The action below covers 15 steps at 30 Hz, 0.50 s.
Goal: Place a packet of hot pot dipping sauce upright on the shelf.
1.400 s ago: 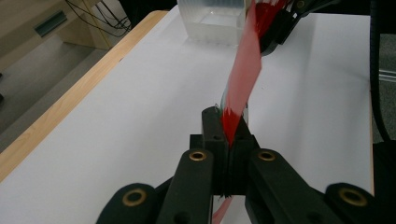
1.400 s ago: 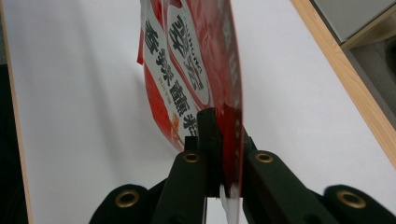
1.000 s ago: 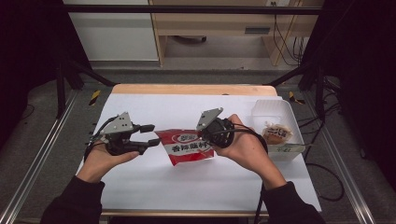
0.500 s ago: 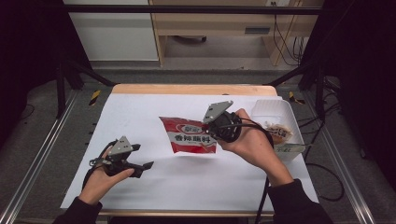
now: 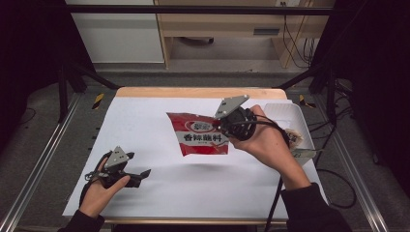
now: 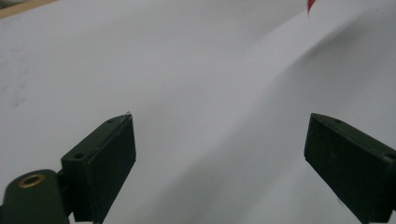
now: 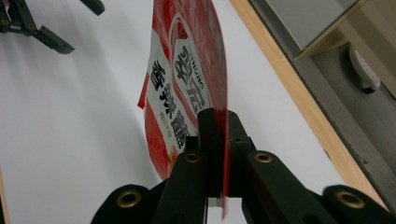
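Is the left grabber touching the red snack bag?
Apart. In the high view the left gripper sits low on the white sheet, with bare paper between it and the red bag, which the right gripper holds.

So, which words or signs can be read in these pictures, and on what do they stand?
"香辣脆料": large characters on the white panel of the red packet, read from the high view, somewhat blurred.
Oval logo above them on the red packet: too blurred to read.
Small line below the characters, in the right gripper view: too small to read.
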{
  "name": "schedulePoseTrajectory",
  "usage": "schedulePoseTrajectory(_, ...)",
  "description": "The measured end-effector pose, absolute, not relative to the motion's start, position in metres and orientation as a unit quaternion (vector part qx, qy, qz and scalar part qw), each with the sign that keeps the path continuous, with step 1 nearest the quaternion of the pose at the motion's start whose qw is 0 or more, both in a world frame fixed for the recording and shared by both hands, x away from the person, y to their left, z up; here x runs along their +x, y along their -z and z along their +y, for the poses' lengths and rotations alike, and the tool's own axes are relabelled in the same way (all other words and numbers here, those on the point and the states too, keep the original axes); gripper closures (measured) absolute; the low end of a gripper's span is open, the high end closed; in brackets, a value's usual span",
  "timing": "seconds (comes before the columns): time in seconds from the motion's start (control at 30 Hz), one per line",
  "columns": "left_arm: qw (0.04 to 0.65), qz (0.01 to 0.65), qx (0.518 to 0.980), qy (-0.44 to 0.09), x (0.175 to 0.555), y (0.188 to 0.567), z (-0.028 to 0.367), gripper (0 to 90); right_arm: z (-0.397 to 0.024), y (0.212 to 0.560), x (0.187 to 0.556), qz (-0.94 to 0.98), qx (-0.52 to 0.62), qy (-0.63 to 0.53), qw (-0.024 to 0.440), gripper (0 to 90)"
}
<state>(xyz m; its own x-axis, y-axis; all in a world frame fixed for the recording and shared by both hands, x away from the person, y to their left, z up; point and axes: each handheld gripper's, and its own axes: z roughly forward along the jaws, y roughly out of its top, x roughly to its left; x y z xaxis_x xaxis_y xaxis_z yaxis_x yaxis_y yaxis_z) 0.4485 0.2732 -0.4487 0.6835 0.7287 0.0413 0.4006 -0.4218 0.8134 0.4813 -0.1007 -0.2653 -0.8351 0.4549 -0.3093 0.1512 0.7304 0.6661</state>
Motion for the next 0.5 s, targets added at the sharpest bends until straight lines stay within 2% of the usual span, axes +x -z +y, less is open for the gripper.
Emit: schedulePoseTrajectory(0.5, 0.407, 0.353, 0.815, -0.216, 0.445, 0.451, 0.281, 8.5, -0.151, 0.222, 0.526, 0.869, 0.246, -0.342, 0.261, 89.9)
